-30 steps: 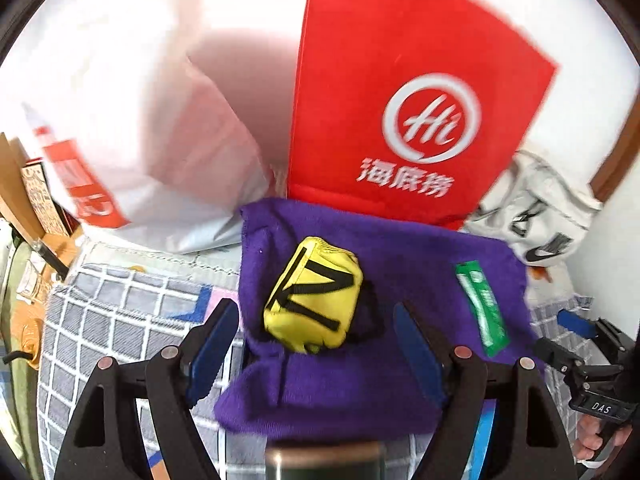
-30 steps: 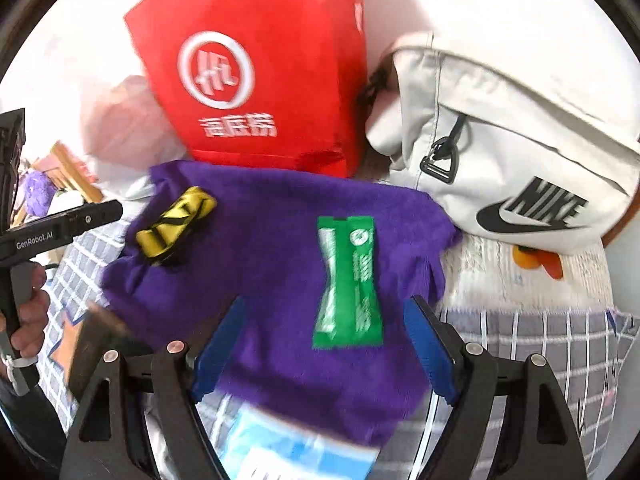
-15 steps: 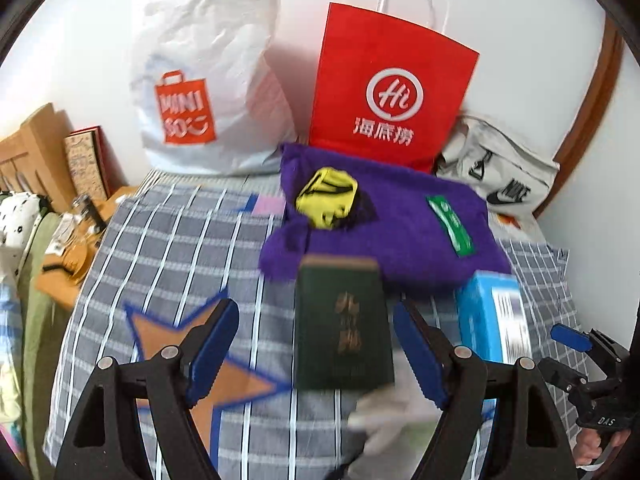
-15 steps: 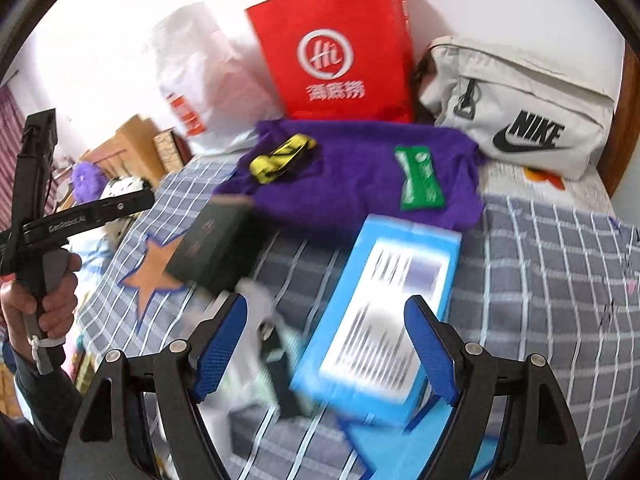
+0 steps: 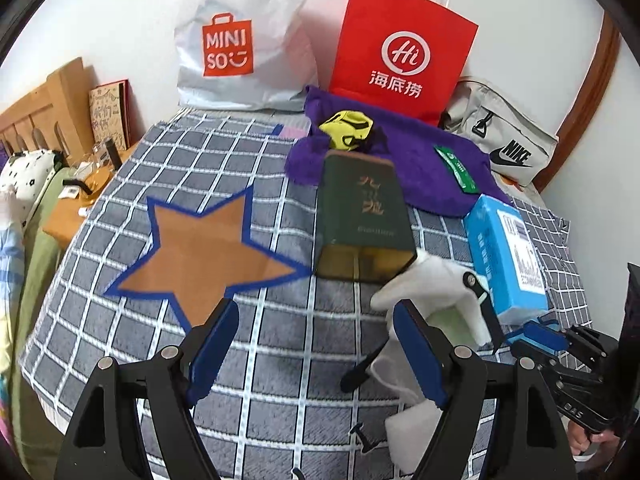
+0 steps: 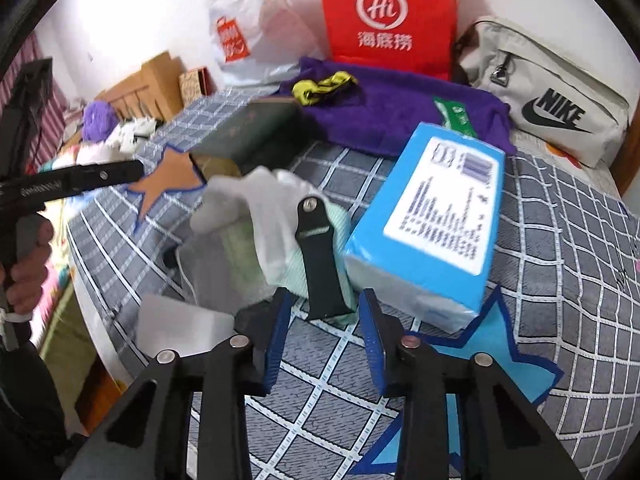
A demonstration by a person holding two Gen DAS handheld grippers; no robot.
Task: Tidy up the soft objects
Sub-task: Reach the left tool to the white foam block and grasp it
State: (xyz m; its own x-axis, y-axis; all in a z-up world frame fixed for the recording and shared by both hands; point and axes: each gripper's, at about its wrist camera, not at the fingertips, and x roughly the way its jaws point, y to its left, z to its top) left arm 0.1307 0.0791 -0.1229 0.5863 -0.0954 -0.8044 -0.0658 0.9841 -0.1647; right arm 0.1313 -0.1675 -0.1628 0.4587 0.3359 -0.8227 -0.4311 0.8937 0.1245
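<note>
At the bottom of the right wrist view, the right gripper (image 6: 324,330) is closing its jaws; only the checked blanket (image 6: 560,240) lies between them, and a dark strap (image 6: 320,264) lies just beyond the tips. The left gripper (image 5: 316,350) at the bottom of its own view stands wide, grasping nothing. A white crumpled cloth (image 5: 432,280) lies in the lower right, partly behind its right finger. Beyond stand a dark green box (image 5: 362,216) and a blue pack (image 5: 506,256). Farther, a purple towel (image 5: 420,152) carries a yellow pouch (image 5: 348,128) and a green sachet (image 5: 456,162). A red paper bag (image 5: 400,52), a white Miniso bag (image 5: 240,40) and a beige Nike bag (image 5: 500,136) lean on the wall.
</note>
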